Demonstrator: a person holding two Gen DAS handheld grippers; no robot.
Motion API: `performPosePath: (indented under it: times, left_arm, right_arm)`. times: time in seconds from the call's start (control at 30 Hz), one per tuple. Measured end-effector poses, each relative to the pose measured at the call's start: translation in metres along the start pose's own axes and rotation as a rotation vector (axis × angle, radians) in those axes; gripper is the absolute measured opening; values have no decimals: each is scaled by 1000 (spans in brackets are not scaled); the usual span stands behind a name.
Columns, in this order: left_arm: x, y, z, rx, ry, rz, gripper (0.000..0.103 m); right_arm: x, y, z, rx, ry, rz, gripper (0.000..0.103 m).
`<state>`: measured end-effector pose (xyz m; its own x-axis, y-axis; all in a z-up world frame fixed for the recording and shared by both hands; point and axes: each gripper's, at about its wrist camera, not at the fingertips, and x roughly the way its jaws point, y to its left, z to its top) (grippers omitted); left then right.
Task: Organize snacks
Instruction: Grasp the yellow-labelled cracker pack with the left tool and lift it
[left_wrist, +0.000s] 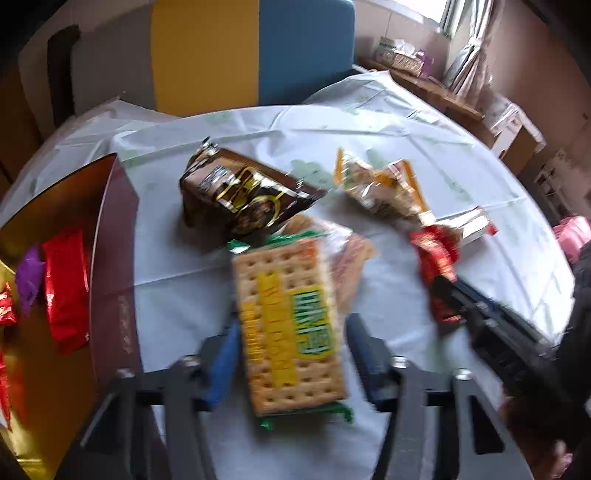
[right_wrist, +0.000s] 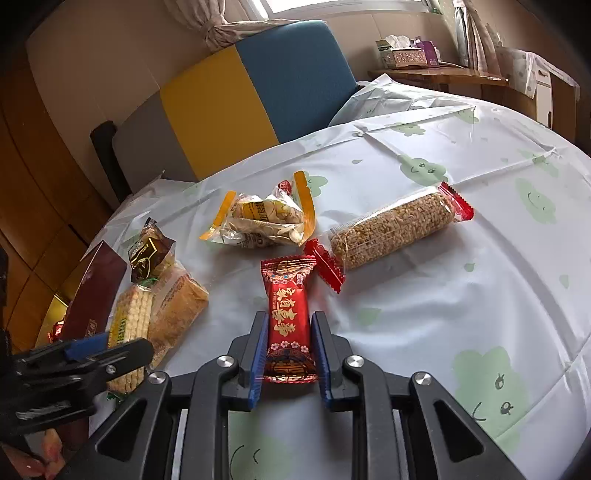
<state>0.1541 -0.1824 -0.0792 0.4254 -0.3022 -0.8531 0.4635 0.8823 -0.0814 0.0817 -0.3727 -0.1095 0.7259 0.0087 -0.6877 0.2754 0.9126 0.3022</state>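
Observation:
My left gripper (left_wrist: 293, 325) straddles a cracker pack (left_wrist: 288, 317) with a yellow and green label. Its blue pads (left_wrist: 225, 354) sit against the pack's long sides, and the pack rests on another cracker pack (right_wrist: 177, 310). In the right wrist view the left gripper (right_wrist: 110, 347) shows at the lower left on the same pack (right_wrist: 129, 325). My right gripper (right_wrist: 290, 321) is shut on a red snack packet (right_wrist: 288, 314) just above the tablecloth. The right gripper (left_wrist: 454, 295) also appears in the left wrist view, holding that red packet (left_wrist: 436, 251).
A maroon and gold box (left_wrist: 114, 258) at the left holds red (left_wrist: 66, 288) and purple wrapped snacks. On the cloth lie a brown pack (left_wrist: 243, 195), an orange-edged clear bag (right_wrist: 266, 218) and a puffed-rice roll (right_wrist: 395, 225). A yellow and blue chair (right_wrist: 258, 92) stands behind the table.

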Motion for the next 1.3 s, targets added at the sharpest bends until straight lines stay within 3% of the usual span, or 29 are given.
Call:
performPosePath:
  times: [0.43, 0.73, 1.3]
  left_arm:
    - [-9, 7, -16, -53, -32, -20, 49]
    - [-38, 9, -20, -60, -75, -62, 49]
    - [-88, 41, -14, -101, -174, -23, 49]
  right_arm:
    - [1, -2, 0, 5, -1, 11, 23]
    - [1, -1, 0, -2, -2, 4, 23]
    - [1, 1, 0, -10, -2, -6, 23]
